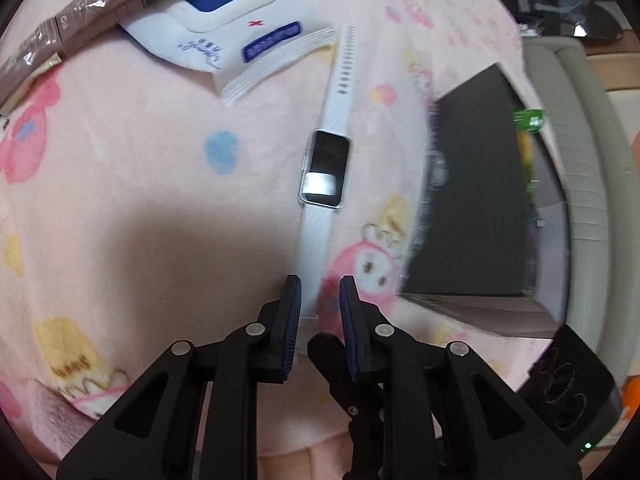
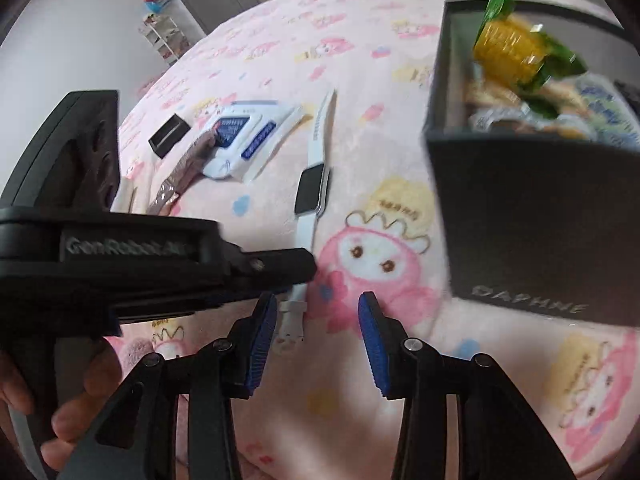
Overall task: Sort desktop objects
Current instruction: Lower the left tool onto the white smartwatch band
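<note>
White watch [image 1: 325,168] strap lies between the slightly parted, empty left tongs [image 1: 320,292].

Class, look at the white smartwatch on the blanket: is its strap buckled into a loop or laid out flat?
Laid out flat. The smartwatch lies face up on the pink blanket, its strap ends stretching apart in a line, unbuckled.

Our left gripper [image 1: 319,294] hangs with its fingers [image 1: 292,312] narrowly apart over the white smartwatch [image 1: 325,168] strap's near end, on the pink blanket [image 1: 140,152].

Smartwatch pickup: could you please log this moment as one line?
left tool: open, astride white watch strap | right tool: open, empty | black box: snack packets inside
</note>
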A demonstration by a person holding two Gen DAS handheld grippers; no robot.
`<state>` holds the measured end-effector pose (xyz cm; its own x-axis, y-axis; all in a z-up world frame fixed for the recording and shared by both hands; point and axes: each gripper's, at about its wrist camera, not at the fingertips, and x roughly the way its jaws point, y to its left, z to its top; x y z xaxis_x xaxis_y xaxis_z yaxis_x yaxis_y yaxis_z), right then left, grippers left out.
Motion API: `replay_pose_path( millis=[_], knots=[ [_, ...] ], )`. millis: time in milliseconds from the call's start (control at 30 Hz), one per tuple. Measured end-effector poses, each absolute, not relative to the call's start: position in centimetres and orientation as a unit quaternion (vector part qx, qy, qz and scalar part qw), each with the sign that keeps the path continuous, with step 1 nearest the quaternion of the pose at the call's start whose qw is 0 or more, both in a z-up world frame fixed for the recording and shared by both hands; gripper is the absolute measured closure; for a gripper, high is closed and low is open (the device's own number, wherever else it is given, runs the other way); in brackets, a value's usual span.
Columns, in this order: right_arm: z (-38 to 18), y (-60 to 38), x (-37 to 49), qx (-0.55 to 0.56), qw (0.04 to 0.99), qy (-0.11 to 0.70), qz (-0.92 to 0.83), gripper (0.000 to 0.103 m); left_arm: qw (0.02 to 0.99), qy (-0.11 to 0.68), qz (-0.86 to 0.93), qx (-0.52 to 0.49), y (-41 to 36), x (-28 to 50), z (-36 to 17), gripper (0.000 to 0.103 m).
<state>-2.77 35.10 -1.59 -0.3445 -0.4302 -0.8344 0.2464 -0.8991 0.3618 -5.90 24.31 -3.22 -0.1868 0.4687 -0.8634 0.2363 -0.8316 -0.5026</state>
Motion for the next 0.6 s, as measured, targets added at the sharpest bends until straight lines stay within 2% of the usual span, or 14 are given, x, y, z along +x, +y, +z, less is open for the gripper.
replay_pose_path(
  millis=[300,433,467,600],
  knots=[
    [-1.1,35.0,-2.1,0.538,0.194,-0.070,-0.817,0.065,0.140,-0.291,0.697,-0.640,26.2,-4.8,-3.0,0.092],
    [-0.3,35.6,-0.6,0.523,0.185,-0.030,-0.831,0.052,0.178,-0.315,0.678,-0.640,26.4,-4.2,-2.1,0.092],
    [-0.3,36.0,-0.2,0.520,0.174,-0.020,-0.836,0.052,0.180,-0.319,0.682,-0.634,26.2,-4.0,-1.7,0.092],
    [-1.0,37.3,-0.6,0.532,0.168,-0.064,-0.827,0.052,0.138,-0.332,0.696,-0.621,24.8,-4.1,-1.8,0.091]
  ],
)
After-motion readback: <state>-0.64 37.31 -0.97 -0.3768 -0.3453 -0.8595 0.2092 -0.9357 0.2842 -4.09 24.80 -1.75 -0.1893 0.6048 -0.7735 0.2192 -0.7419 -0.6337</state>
